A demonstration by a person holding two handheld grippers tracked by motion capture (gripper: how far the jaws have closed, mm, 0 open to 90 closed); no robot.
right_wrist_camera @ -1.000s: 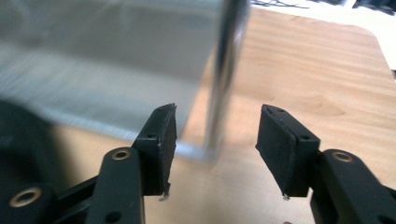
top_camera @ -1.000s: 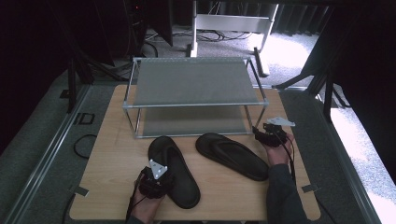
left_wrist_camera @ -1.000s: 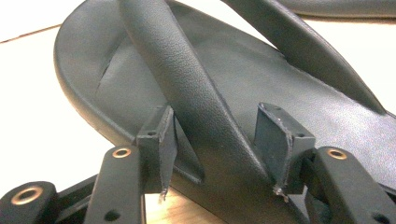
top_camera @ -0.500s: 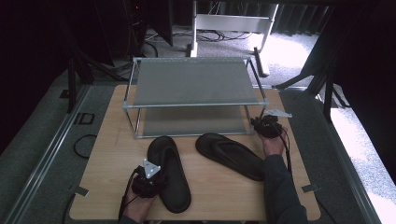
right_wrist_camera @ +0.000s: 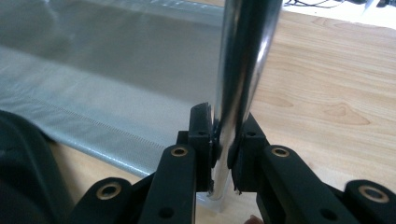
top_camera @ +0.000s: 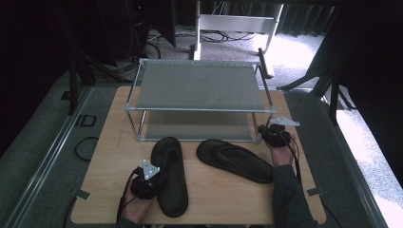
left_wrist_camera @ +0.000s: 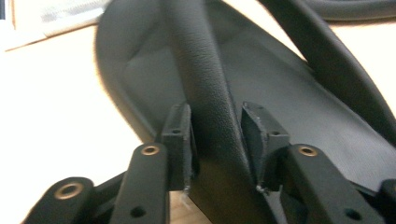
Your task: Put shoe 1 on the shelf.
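Observation:
Two black flip-flops lie on the wooden table in front of a chrome two-shelf rack. My left gripper is at the left flip-flop. In the left gripper view its jaws have just been closing, and the pads press on the flip-flop's strap. The right flip-flop lies free, pointing diagonally. My right gripper is at the rack's front right leg. Its jaws have just closed and are shut on that chrome tube.
The rack's lower mesh shelf sits just above the table, behind both flip-flops. A dark floor with cables and stands surrounds the table. Bare wood lies to the left of the rack and along the near edge.
Both hands stay almost in place in the high view. The left gripper has edged slightly left beside its flip-flop.

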